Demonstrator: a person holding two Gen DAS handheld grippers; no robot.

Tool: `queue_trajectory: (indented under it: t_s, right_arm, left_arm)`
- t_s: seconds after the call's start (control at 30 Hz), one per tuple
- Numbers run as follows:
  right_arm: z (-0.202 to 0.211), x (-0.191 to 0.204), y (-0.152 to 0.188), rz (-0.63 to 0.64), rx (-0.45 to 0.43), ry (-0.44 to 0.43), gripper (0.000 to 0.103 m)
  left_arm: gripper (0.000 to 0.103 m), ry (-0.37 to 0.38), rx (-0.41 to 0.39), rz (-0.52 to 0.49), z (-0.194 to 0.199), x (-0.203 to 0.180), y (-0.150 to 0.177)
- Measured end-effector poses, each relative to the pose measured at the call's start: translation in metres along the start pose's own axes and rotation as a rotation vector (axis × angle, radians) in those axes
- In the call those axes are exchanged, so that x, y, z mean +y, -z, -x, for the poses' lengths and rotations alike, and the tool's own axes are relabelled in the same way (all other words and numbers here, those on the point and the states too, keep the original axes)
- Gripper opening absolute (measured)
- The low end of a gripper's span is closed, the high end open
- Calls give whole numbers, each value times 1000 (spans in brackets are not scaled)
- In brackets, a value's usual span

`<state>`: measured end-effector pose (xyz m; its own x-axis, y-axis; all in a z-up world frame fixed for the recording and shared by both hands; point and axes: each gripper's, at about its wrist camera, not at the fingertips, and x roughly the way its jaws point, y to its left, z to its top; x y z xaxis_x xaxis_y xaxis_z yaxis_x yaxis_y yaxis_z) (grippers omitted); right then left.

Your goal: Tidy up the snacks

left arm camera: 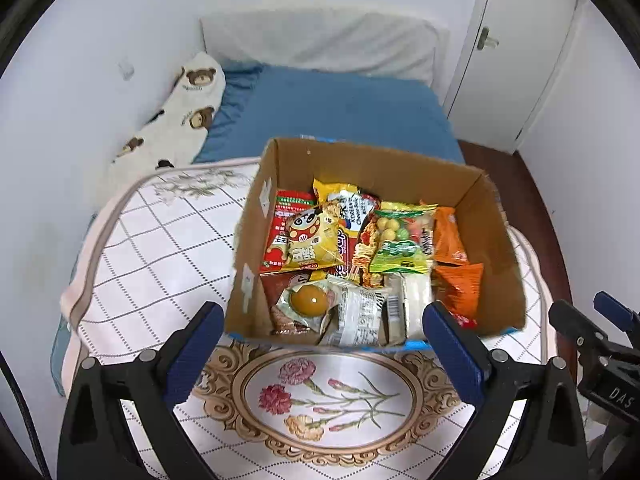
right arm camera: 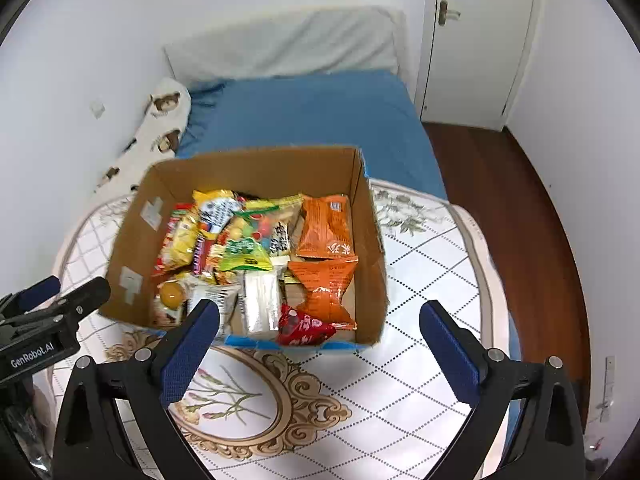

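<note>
An open cardboard box [left arm camera: 256,216] [right arm camera: 136,220] stands on a patterned table and holds several snack packets. Inside lie a yellow cartoon packet [left arm camera: 312,244], a green sweets bag [left arm camera: 404,240] [right arm camera: 244,248], two orange packets [left arm camera: 456,280] [right arm camera: 328,256], a packet with a yolk picture [left arm camera: 308,304] and a red packet [right arm camera: 304,328]. My left gripper [left arm camera: 324,352] hangs above the box's near edge, jaws wide open, nothing between them. My right gripper [right arm camera: 320,356] is likewise open and empty near the box's front right corner. Each gripper shows at the edge of the other's view.
The round table wears a white checked cloth [left arm camera: 168,232] [right arm camera: 432,272] with a flower medallion [left arm camera: 328,396]. Behind it is a bed with a blue sheet [left arm camera: 336,116] [right arm camera: 312,120], a bear-print pillow [left arm camera: 180,116] and a white door [right arm camera: 476,40]. Dark wood floor [right arm camera: 504,200] lies to the right.
</note>
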<state>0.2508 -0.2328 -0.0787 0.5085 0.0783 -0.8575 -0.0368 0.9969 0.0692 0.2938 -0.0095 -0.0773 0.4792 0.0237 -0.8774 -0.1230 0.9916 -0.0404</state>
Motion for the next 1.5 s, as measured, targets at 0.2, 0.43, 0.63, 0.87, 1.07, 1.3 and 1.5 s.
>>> queue_trajectory:
  t_s: [0.2, 0.43, 0.63, 0.87, 1.07, 1.3, 1.5]
  right_arm:
    - [65, 3, 22, 7, -90, -11, 102]
    - [123, 14, 52, 17, -143, -31, 102]
    - [168, 22, 72, 27, -198, -33, 102]
    - [203, 32, 90, 37, -236, -20, 103]
    - [208, 32, 96, 38, -232, -23, 103]
    - [194, 30, 93, 35, -224, -26, 103]
    - [170, 22, 81, 26, -218, -5, 103]
  left_arm:
    - [102, -39, -88, -33, 56, -2, 25]
    - [102, -69, -174, -52, 110, 4, 50]
    - [102, -45, -194, -62, 144, 6, 70]
    - [102, -39, -208, -86, 168, 3, 90]
    - [102, -28, -225, -79, 176, 2, 97]
    - [103, -40, -220, -72, 165, 2, 90]
    - [103, -60, -193, -59, 141, 2, 79]
